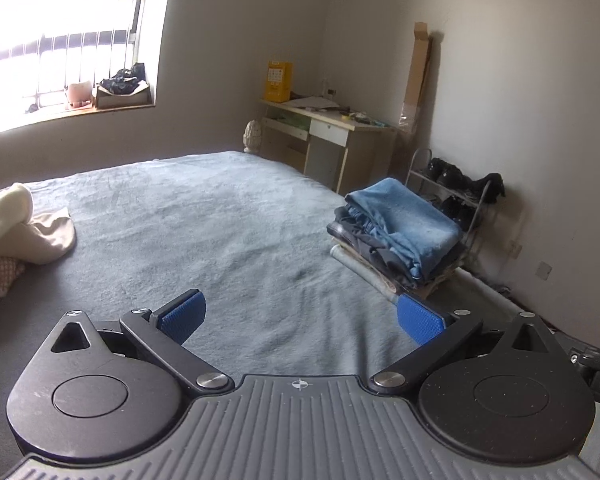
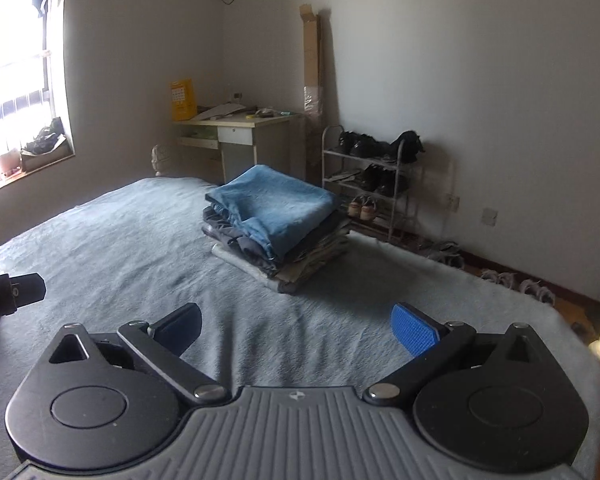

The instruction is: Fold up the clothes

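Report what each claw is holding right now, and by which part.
Nothing. The left claw and right claw are both open and empty above the bed.

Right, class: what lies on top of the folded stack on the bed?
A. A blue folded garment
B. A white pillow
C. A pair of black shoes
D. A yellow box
A: in the right wrist view the blue folded garment crowns the stack of folded clothes, with darker layers beneath it.

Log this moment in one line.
left tool: open, empty | right tool: open, empty | folded stack: on bed | unfolded clothes: waiting
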Demonstrator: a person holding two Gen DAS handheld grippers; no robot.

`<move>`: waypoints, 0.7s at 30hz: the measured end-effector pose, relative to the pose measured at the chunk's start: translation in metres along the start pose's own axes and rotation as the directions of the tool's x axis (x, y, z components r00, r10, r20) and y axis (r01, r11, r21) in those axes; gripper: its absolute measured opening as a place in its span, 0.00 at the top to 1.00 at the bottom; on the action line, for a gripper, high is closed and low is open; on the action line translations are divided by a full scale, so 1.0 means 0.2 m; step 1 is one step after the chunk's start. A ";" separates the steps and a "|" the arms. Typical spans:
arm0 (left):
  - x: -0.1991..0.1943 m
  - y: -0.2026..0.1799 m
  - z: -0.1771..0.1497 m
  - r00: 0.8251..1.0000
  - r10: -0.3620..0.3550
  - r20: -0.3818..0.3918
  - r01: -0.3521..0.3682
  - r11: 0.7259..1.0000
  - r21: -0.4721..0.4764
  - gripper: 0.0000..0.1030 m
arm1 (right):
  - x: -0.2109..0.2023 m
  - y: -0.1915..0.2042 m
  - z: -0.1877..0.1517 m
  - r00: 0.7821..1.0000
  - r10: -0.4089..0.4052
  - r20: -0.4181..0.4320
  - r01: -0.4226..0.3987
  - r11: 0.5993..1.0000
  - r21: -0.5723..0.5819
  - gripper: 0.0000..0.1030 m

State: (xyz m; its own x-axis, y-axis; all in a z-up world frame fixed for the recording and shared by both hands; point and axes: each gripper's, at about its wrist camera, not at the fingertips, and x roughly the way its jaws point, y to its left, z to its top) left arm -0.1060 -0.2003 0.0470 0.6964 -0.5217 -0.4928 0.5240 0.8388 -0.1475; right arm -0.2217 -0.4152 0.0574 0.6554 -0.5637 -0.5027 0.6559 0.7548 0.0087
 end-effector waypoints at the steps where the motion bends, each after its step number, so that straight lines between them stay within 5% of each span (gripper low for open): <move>1: 0.02 0.00 -0.01 1.000 -0.008 -0.027 0.008 1.000 -0.003 0.00 | -0.01 0.00 0.00 1.000 -0.005 0.011 0.005 1.000 -0.015 0.00; 4: 0.07 -0.01 -0.05 0.993 -0.045 -0.106 0.046 0.999 0.005 0.00 | -0.03 0.02 -0.01 0.999 -0.024 0.038 0.026 0.998 -0.061 0.00; 21: -0.03 -0.06 -0.06 0.997 0.056 -0.051 -0.052 0.995 0.085 0.00 | -0.07 0.11 0.00 0.996 -0.056 0.072 0.063 0.993 -0.101 0.00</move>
State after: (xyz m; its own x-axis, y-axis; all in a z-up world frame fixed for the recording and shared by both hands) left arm -0.1224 -0.2065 0.0418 0.6989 -0.4653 -0.5432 0.5272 0.8484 -0.0485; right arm -0.2174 -0.3907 0.0648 0.6430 -0.6275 -0.4390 0.6546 0.7479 -0.1101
